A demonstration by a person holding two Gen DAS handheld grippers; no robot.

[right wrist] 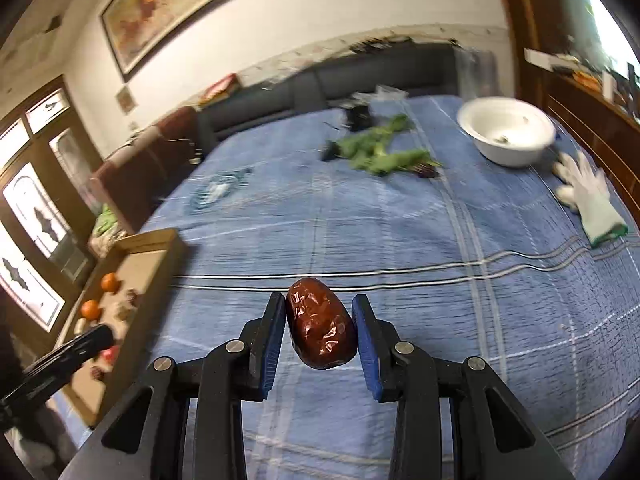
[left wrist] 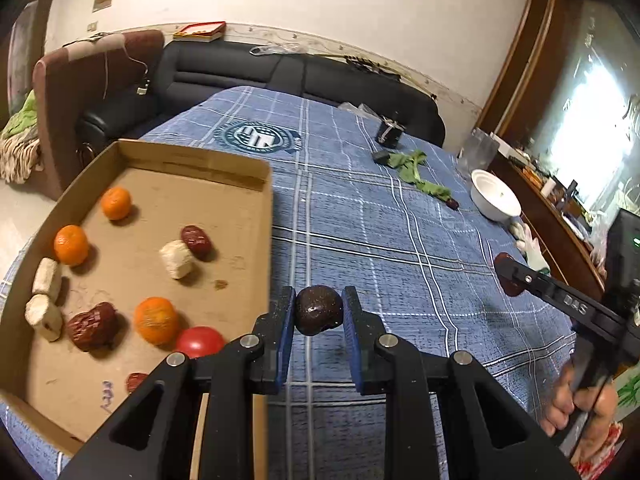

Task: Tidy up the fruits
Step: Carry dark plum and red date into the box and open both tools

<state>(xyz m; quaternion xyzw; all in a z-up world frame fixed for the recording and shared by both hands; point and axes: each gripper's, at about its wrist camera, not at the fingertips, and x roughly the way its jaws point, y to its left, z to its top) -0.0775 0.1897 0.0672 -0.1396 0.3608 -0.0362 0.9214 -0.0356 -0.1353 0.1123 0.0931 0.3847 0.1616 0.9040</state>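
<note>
My left gripper (left wrist: pixel 319 310) is shut on a dark round fruit (left wrist: pixel 319 311), held above the blue checked cloth just right of the cardboard tray (left wrist: pixel 200 164). The tray holds three oranges (left wrist: pixel 116 203), red dates (left wrist: pixel 196 241), pale root pieces (left wrist: pixel 177 259) and a red tomato (left wrist: pixel 199 341). My right gripper (right wrist: pixel 319 330) is shut on a glossy red date (right wrist: pixel 320 328) above the cloth; it also shows in the left wrist view (left wrist: pixel 509 276) at the right. The tray lies far left in the right wrist view (right wrist: pixel 136 256).
A white bowl (left wrist: pixel 495 196) stands at the table's far right, also in the right wrist view (right wrist: pixel 506 130). Green leaves (right wrist: pixel 380 152), a small dark fruit (left wrist: pixel 452 203) and a white glove (right wrist: pixel 592 196) lie on the cloth. A dark sofa (left wrist: pixel 248 68) sits behind the table.
</note>
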